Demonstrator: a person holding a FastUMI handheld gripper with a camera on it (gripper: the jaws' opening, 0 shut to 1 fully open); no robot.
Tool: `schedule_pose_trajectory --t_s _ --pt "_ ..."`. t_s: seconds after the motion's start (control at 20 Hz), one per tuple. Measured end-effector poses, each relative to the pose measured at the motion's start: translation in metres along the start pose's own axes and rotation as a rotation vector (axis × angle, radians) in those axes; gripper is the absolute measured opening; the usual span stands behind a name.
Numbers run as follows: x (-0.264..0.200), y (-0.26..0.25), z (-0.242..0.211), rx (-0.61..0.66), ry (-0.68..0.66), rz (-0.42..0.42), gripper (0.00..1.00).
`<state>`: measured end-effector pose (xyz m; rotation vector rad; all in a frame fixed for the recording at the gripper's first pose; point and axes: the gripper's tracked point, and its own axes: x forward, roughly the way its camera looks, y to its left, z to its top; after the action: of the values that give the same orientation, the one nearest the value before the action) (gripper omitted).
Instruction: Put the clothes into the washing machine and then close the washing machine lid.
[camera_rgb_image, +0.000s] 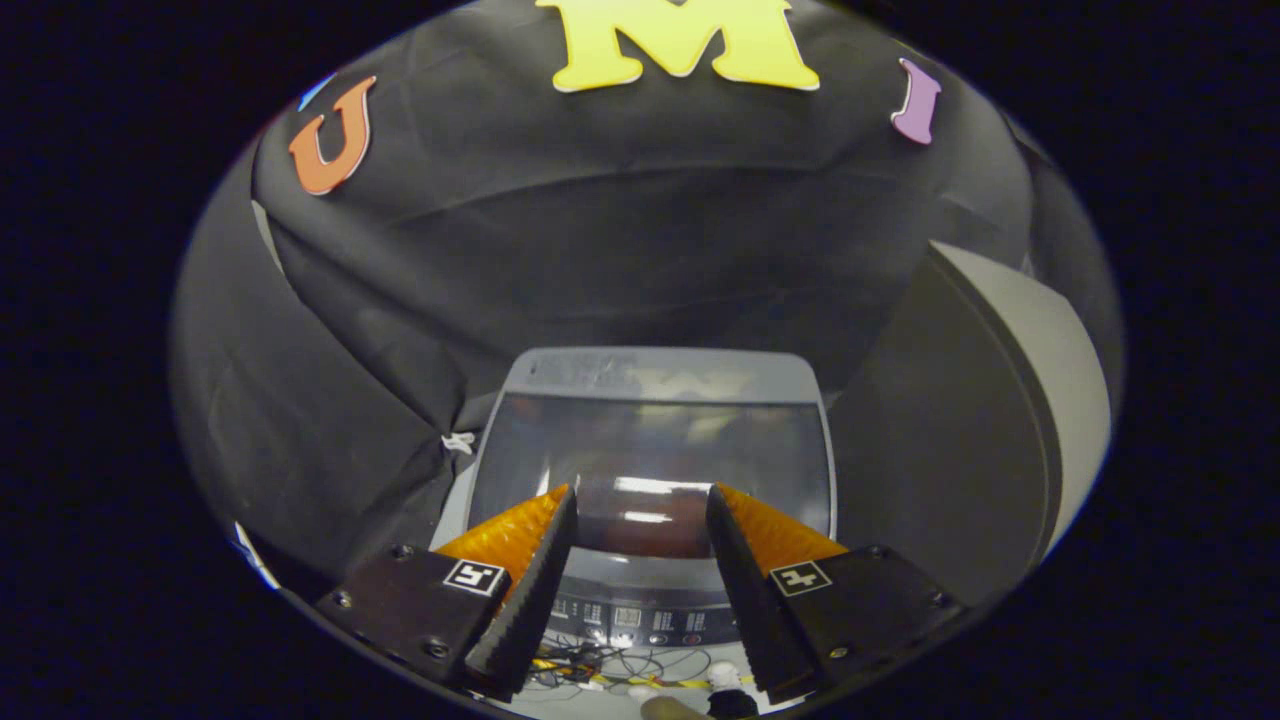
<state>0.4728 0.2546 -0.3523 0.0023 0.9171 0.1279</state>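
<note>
In the gripper view, the hand-held gripper (640, 500) hangs above the washing machine (655, 375), its 2 fingers spread apart and holding nothing. The dark glass lid (650, 440) lies closed just beyond them. The control panel (640, 618) sits between the fingers, with tangled wires (600, 668) beside it.

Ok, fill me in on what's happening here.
A hand-held gripper hangs above a top-loading washer that stands against the booth's black cloth wall. Its fingers are open and hold nothing. The washer's glass lid lies flat and shut, just beyond the fingertips, and the control panel shows between the fingers. A tangle of wires lies in front of the washer. A grey panel stands beside it.
</note>
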Motion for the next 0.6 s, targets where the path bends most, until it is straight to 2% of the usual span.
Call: schedule_pose_trajectory --t_s 0.25,0.6 --pt "-0.001 0.003 -0.04 -0.003 0.047 0.006 0.82" --pt "-0.043 -0.008 -0.038 -0.053 -0.021 -0.029 0.82"
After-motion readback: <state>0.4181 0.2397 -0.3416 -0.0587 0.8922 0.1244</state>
